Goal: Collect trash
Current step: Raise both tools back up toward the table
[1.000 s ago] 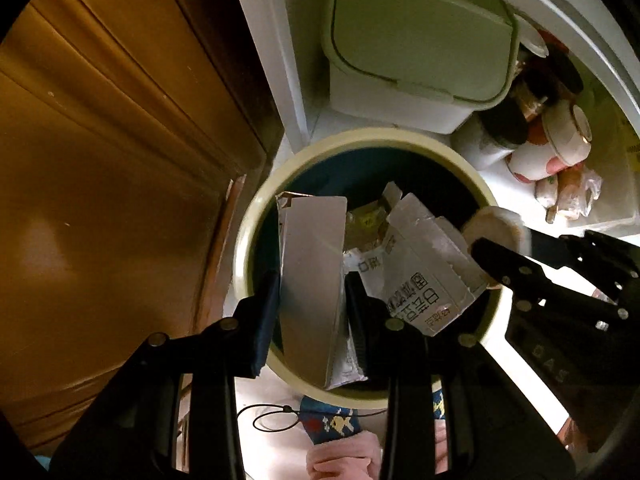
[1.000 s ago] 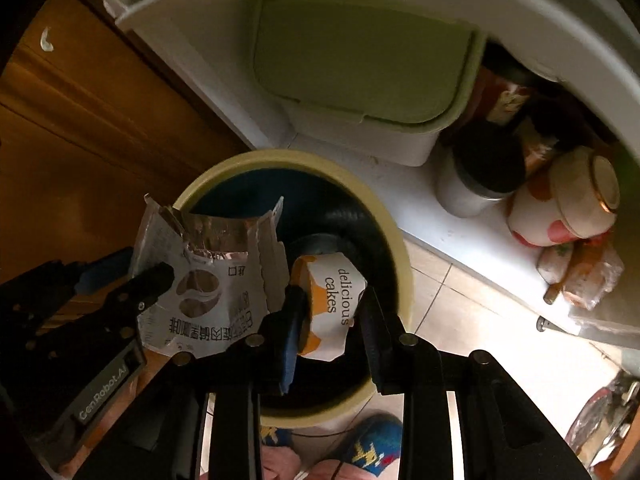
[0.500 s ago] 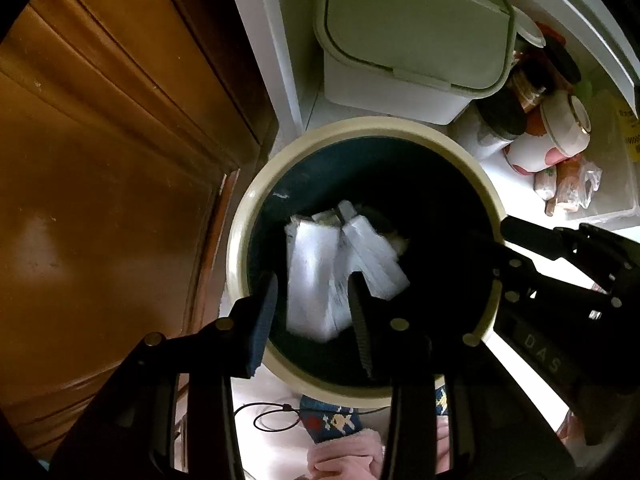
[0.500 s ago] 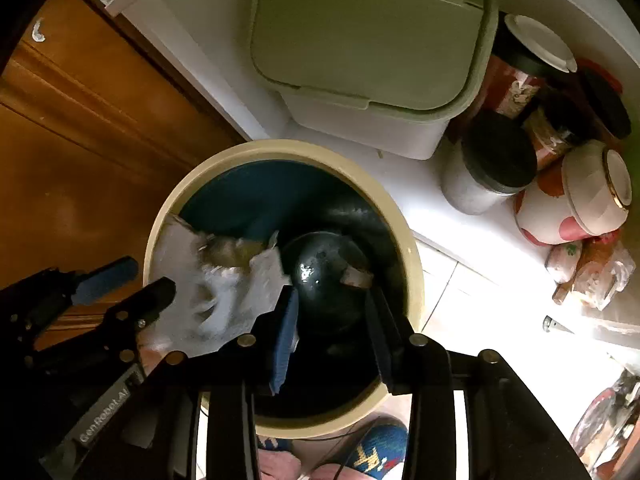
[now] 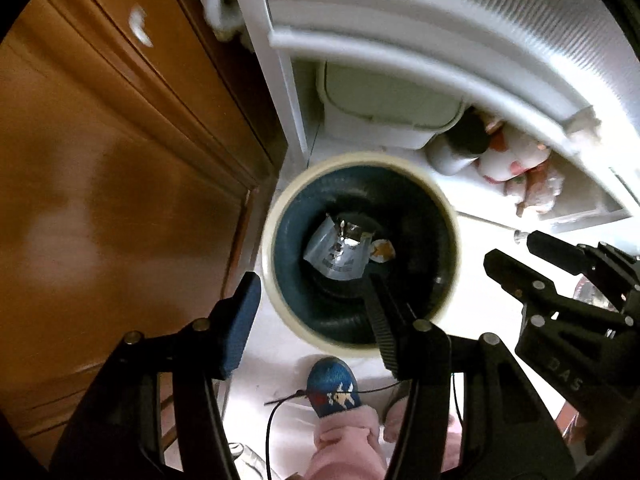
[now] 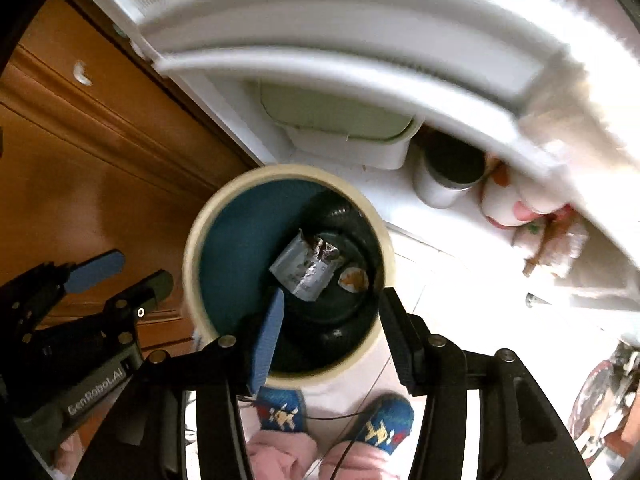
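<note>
A round bin with a cream rim [image 5: 280,200] [image 6: 192,240] and a dark liner stands on the floor below me. At its bottom lie a silver foil carton [image 5: 336,252] [image 6: 306,268] and a small orange-and-white cake wrapper [image 5: 382,250] [image 6: 352,280]. My left gripper [image 5: 310,284] is open and empty above the bin; it also shows at the left of the right wrist view [image 6: 124,276]. My right gripper [image 6: 332,304] is open and empty above the bin; it also shows at the right of the left wrist view [image 5: 516,248].
A brown wooden cabinet [image 5: 100,160] stands to the left. A white shelf unit [image 5: 400,40] holds a pale green lidded box [image 5: 384,112], a dark-lidded jar [image 6: 448,176] and a spotted cup [image 6: 500,200]. My feet in blue socks [image 6: 280,408] are on the white floor.
Both grippers let go of the carton and the cake wrapper, which fell to the bin's bottom. Both grippers opened wide and rose away from the bin.
</note>
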Tool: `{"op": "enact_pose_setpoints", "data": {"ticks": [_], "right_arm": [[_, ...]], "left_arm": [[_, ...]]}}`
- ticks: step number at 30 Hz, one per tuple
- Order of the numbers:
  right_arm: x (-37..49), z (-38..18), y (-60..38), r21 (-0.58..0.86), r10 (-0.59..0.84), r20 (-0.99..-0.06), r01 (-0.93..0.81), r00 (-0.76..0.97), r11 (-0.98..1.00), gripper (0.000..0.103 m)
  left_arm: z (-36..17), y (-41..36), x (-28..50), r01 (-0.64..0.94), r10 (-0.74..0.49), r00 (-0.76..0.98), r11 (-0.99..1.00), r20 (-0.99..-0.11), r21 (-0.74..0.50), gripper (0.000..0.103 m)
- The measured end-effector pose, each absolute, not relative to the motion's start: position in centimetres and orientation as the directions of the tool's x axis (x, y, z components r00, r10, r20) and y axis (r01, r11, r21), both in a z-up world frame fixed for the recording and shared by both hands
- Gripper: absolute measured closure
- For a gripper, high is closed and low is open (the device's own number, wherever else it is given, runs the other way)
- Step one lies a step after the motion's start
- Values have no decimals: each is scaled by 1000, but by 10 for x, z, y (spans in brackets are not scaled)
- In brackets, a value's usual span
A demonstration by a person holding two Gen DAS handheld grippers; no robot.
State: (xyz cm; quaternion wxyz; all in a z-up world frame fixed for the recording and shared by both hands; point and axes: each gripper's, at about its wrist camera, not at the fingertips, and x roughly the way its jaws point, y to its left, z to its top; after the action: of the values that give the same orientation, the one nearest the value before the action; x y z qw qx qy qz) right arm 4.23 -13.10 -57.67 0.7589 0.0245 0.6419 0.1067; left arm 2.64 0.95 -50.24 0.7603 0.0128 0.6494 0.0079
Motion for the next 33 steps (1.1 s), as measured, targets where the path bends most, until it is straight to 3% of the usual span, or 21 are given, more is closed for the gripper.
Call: {"op": "enact_pose_setpoints", "data": {"ticks": [20,27,33], "right_arm": [[-14,-204,-174,212,239,-913,-115,331,970,49],[-19,-95,-185,204,219,-860,-84,460,975,48],[-15,-20,-189,183,166,-790,-32,590,983,48]], "left_arm": [[-117,18,-4,85,-72,352,995,-933,-44,53],[-13,37,15,144,-120,464,988,-877,-59,53],[45,33,42,213,-203,547,972,-812,-99,53]]}}
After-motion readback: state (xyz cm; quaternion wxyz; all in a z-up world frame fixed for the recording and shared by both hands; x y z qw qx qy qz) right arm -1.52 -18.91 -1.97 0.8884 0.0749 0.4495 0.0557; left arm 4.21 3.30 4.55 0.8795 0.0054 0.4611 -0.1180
